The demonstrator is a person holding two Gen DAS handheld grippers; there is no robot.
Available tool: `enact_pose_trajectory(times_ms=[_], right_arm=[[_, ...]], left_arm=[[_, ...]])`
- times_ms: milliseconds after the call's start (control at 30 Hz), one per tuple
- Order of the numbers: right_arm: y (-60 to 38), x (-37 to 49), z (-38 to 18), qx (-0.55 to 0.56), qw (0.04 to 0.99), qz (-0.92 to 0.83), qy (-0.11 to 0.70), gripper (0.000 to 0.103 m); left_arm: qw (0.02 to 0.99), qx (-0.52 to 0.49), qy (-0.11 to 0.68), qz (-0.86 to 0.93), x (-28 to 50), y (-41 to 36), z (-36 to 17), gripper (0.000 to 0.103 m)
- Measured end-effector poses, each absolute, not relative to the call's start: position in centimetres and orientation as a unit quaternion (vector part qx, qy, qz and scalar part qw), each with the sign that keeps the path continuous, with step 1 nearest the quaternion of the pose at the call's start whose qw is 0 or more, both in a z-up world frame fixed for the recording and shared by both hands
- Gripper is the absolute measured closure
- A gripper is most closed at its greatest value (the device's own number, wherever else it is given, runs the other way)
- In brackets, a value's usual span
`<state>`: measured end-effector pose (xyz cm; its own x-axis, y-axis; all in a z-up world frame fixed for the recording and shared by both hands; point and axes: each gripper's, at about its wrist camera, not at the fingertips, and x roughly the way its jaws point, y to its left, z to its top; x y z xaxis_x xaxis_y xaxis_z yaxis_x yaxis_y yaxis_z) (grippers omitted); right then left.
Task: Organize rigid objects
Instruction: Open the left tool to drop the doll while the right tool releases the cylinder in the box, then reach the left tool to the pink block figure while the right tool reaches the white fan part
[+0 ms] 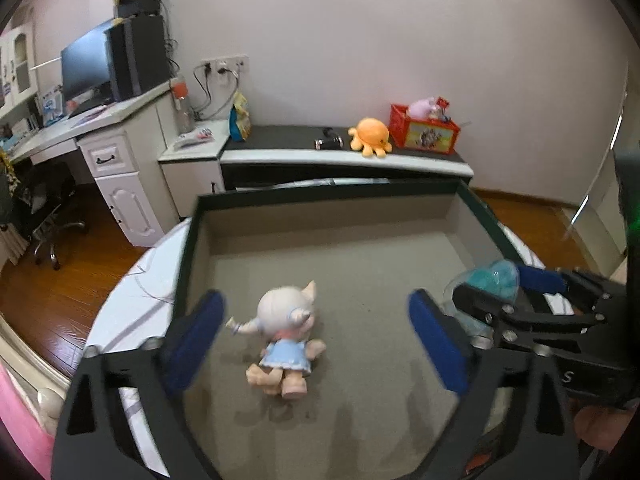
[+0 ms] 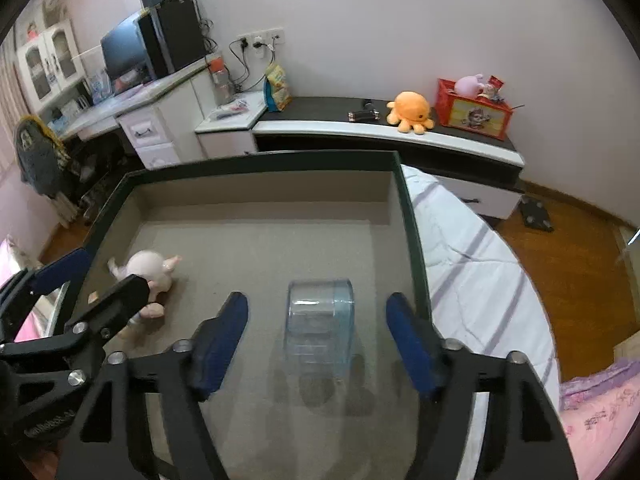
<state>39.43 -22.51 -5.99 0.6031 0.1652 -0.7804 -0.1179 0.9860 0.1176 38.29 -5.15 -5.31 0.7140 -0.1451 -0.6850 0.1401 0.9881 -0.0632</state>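
A small doll (image 1: 282, 336) with white hair and a blue dress lies face down on the grey floor of a dark-rimmed box (image 1: 188, 248). My left gripper (image 1: 312, 336) is open above it, fingers either side and apart from it. A clear blue plastic cup (image 2: 320, 320) lies on its side in the same box (image 2: 408, 216). My right gripper (image 2: 316, 336) is open around it without touching. The doll (image 2: 148, 272) shows at left in the right wrist view, partly hidden by the left gripper. The cup (image 1: 490, 284) and right gripper (image 1: 504, 292) show at right in the left wrist view.
The box rests on a bed with a white striped quilt (image 2: 480, 264). Behind it, a low dark-topped cabinet (image 1: 280, 136) carries an orange octopus plush (image 1: 370, 136), a red crate of toys (image 1: 424, 128) and a small dark object (image 1: 328, 143). A white desk (image 1: 100, 132) with a monitor stands left.
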Motion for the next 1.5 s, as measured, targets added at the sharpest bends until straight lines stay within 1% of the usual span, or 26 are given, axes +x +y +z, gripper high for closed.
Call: enact_pose_trajectory(times_ms=[67,100,133,400,767,867,1133,1500], right_arm=[[-22.5,38.8,-5.2,0.032,0.9,0.075,0.429,0.009],[-22.6,38.4,-4.9,0.036,0.903,0.074,0.423,0.002],[-22.7,38.1,-4.5,0.036,0.906,0.065,0.416,0.0],[-23.2,31.7,-0.1,0.055,0.934,0.019,0.353,0.0],[-22.8,21.4,4.0,0.055,0.955,-0.019,0.291,0.0],[-22.7,18.8,4.3,0.056,0.958,-0.023,0.279,0.0],[-23.1,13.9,3.7,0.053,0.96,-0.027,0.275,0.0],[-22.5,11.3,3.0,0.048,0.96,-0.014,0.276,0.0]], left_arm=[[0.93,-0.008,0.36,-0.077,37.5,-4.5,-4.6,0.0],[0.931,-0.011,0.355,-0.078,37.1,-4.3,-4.2,0.0],[0.934,-0.017,0.348,-0.079,36.4,-4.0,-3.7,0.0],[0.946,-0.03,0.312,-0.08,31.1,-2.8,-1.2,0.0],[0.957,-0.006,0.283,-0.06,21.5,-3.2,2.0,0.0],[0.959,0.005,0.279,-0.039,19.3,-3.1,2.6,0.0],[0.96,-0.006,0.279,-0.02,14.6,-2.6,2.7,0.0],[0.96,-0.011,0.28,-0.021,11.7,-2.8,2.6,0.0]])
